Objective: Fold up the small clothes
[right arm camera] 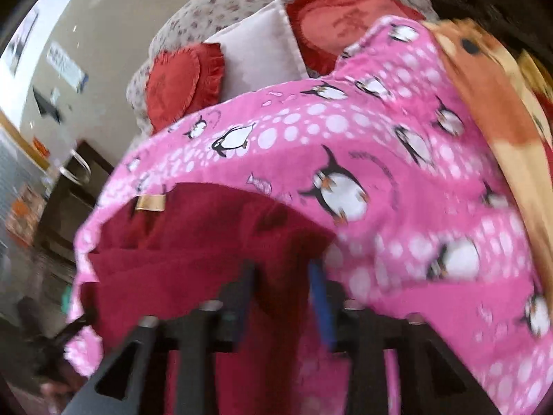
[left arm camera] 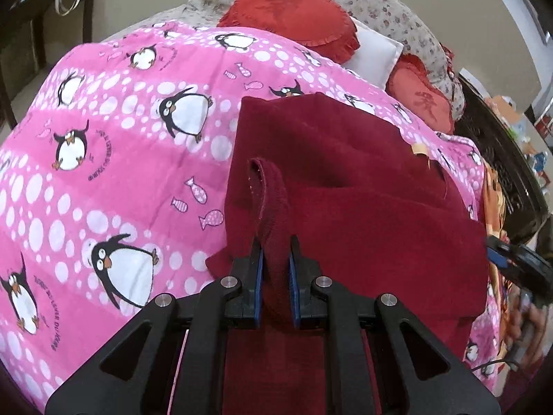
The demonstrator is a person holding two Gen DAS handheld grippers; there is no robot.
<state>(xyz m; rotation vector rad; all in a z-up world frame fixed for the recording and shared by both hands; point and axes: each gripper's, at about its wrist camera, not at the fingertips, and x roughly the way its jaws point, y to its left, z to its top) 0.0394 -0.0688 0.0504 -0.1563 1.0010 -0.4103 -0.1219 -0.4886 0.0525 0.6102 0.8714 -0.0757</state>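
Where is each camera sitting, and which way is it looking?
Left wrist view: sits on the left tongs, looking down along them at the dark red cloth pinched between them, on the pink penguin sheet; the right tongs show at the right edge.
Right wrist view: sits on the right tongs, blurred, looking down over the same cloth and sheet.
Both share the cloth, the sheet, the red heart cushions and the white pillow.

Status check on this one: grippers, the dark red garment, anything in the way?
Left gripper shut on dark red garment. Right gripper open over it. Nothing blocking on penguin sheet.
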